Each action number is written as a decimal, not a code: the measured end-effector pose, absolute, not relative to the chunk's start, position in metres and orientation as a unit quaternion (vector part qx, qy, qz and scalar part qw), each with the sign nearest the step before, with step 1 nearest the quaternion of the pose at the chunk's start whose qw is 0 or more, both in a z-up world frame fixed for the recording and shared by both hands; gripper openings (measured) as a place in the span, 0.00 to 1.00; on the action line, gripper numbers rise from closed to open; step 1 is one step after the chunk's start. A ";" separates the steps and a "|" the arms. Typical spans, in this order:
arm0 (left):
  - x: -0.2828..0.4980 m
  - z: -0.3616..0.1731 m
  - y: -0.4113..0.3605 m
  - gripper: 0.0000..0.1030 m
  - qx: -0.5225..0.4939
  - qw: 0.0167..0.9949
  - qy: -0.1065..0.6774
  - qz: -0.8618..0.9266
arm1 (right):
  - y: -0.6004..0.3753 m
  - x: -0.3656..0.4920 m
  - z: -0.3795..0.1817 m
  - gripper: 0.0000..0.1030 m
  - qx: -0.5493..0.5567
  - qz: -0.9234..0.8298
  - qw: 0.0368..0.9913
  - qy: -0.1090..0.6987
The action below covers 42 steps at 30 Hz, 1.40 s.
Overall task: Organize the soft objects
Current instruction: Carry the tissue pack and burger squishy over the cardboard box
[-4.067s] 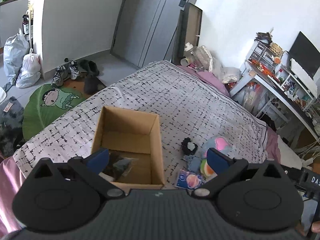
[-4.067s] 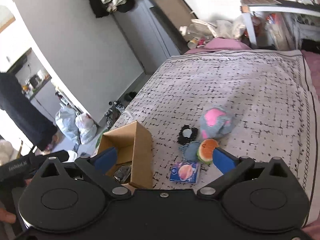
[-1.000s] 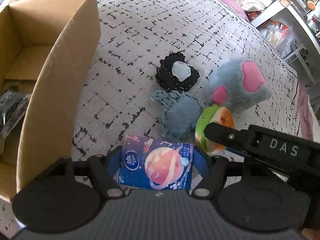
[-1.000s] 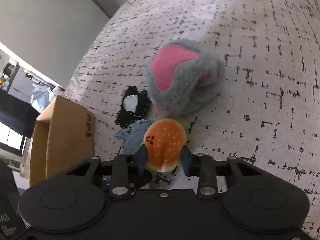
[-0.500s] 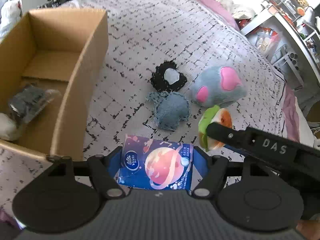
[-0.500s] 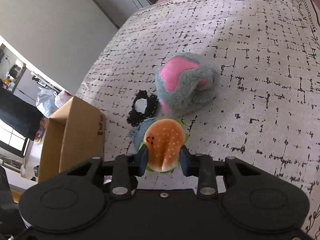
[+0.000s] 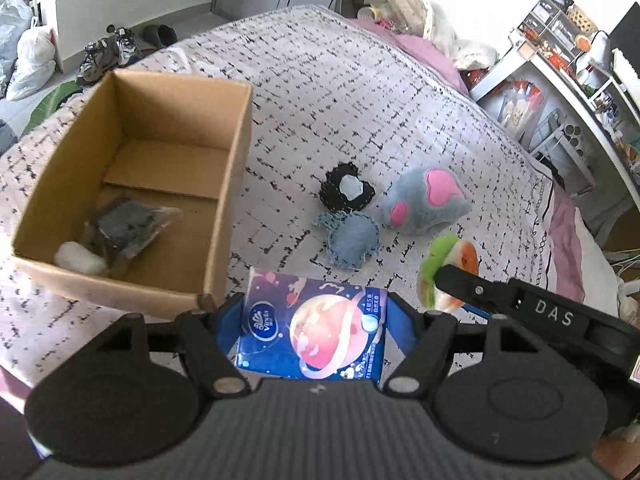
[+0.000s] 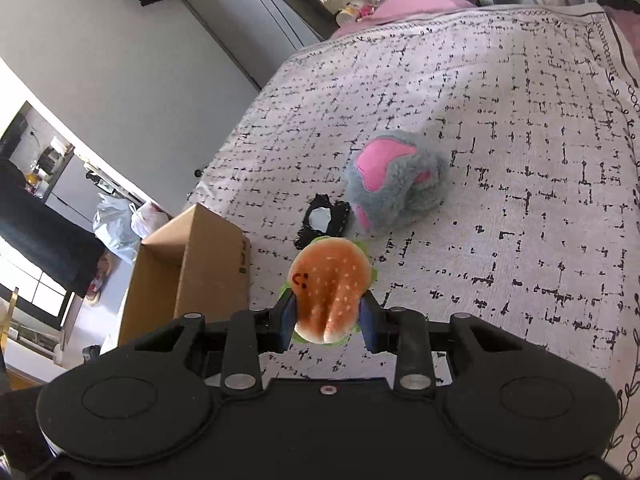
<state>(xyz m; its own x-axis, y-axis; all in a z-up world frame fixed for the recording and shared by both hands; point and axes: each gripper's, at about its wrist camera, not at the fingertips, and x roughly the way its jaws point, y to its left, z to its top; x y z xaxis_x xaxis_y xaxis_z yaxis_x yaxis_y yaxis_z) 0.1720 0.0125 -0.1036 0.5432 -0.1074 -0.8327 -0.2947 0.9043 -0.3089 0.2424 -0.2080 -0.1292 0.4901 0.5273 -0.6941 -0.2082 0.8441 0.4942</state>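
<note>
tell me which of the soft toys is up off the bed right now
The round orange burger plush with green trim, pinched in the right tool. The grey-and-pink plush, black felt piece and blue denim piece lie on the bedspread.

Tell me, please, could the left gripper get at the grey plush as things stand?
Probably not yet: the left gripper is shut on the tissue pack, so its jaws are full. The grey plush itself lies uncovered on the bed ahead.

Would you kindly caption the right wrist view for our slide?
Right gripper holds an orange burger plush above the patterned bedspread.
</note>
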 end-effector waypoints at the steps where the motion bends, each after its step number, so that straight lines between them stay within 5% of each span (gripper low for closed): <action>1: 0.171 -0.101 0.014 0.70 -0.211 0.854 0.473 0.055 | -0.208 0.240 -0.126 0.32 0.177 0.220 0.846 0.452; 42: 0.144 -0.043 0.122 0.70 -0.215 0.888 0.402 0.053 | -0.129 0.200 -0.064 0.32 0.096 0.263 0.878 0.389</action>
<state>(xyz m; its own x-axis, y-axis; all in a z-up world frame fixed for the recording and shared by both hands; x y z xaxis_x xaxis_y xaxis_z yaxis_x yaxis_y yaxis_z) 0.1441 0.1222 -0.0428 0.6710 -0.0792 -0.7372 -0.2670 0.9018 -0.3398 0.2003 -0.1287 -0.0637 0.5600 0.5361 -0.6316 -0.3863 0.8434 0.3734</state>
